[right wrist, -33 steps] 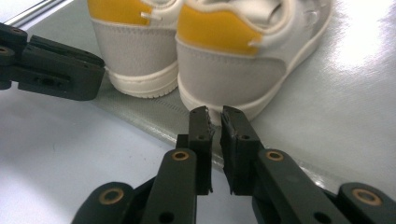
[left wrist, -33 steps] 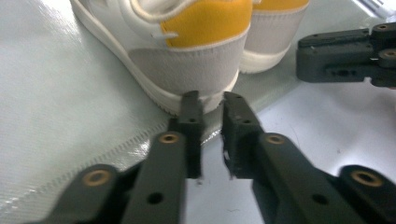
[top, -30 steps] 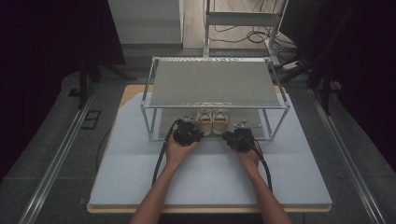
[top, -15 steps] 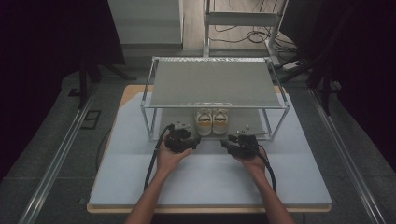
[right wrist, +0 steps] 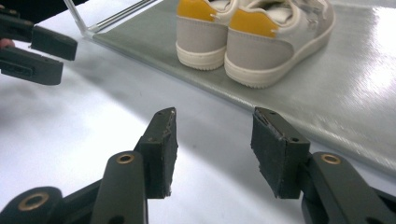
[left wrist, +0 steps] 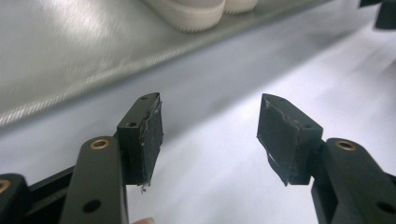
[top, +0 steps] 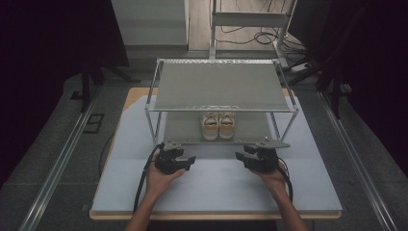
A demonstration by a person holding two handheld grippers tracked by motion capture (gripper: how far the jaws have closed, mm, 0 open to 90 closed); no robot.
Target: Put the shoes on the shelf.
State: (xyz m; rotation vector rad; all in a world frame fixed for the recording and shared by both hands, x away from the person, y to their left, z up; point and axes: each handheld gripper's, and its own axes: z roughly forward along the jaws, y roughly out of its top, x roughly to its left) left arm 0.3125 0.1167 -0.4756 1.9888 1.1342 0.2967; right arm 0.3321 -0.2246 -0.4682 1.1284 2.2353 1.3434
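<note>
Both claws are sitting spread with nothing between the pads, and they've just been opening: the left gripper (top: 191, 160) at about 7 o'clock from the pair of shoes (top: 218, 125), the right gripper (top: 239, 156) at about 5 o'clock. The shoes are sitting side by side on the lower shelf of the metal rack (top: 226, 110), heels with yellow tabs facing the person, toes pointing to 12 o'clock, so the long axis is running 6 to 12. My worry: the top shelf is hanging low over them, so any reach back in is risking a knock on the front rail or nudging a heel crooked on that slick shelf above the table (top: 211, 192).
</note>
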